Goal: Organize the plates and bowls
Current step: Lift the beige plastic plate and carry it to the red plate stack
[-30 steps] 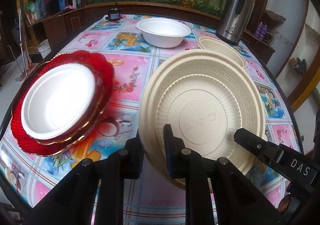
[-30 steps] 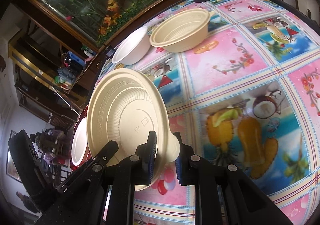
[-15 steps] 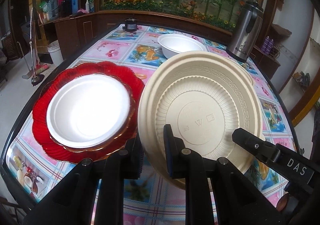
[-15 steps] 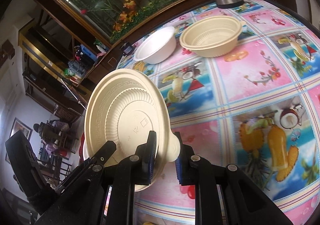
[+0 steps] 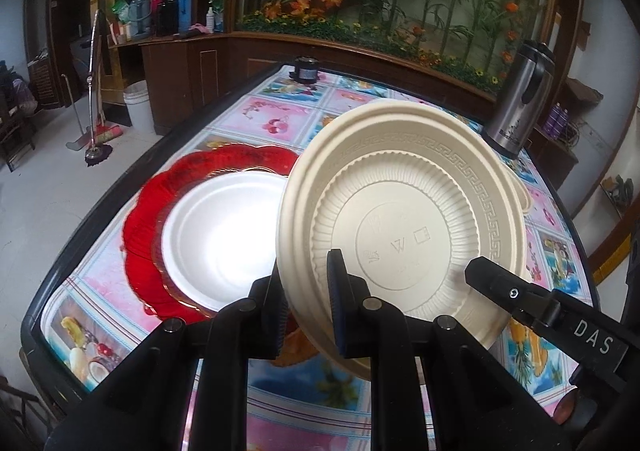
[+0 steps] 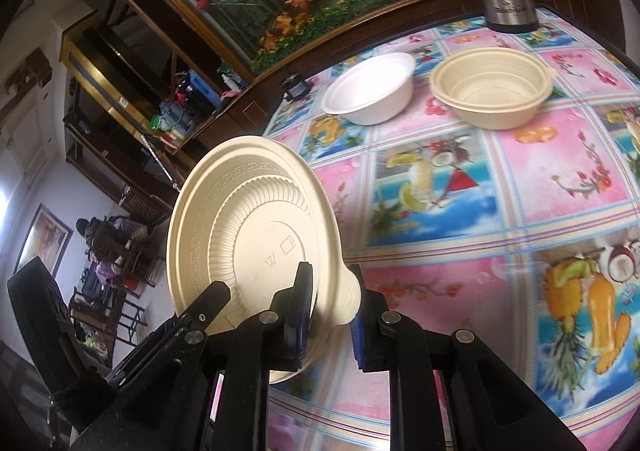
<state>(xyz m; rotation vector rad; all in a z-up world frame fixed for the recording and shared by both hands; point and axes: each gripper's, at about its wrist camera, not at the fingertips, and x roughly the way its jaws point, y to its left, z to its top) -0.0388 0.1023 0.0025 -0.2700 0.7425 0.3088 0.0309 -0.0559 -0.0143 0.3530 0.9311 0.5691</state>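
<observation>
Both grippers hold one beige ribbed plate [image 5: 404,211], tilted up off the table with its underside toward me. My left gripper [image 5: 308,299] is shut on its lower rim. My right gripper [image 6: 330,311] is shut on its tabbed edge; the plate [image 6: 248,227] fills the left of that view. A white plate [image 5: 224,235] lies on a red scalloped glass plate [image 5: 148,211] at the table's left. A white bowl [image 6: 370,89] and a beige bowl [image 6: 494,91] stand farther back.
A steel kettle [image 5: 520,103] stands at the table's far right edge. A small dark object [image 5: 306,69] sits at the far edge. The flowered tablecloth [image 6: 520,187] covers the table. A wooden cabinet and planter lie behind; floor and a bin lie left.
Both grippers have lifted the beige plate higher and carried it left, so it now overlaps the red and white plates in the left wrist view. Grips unchanged.
</observation>
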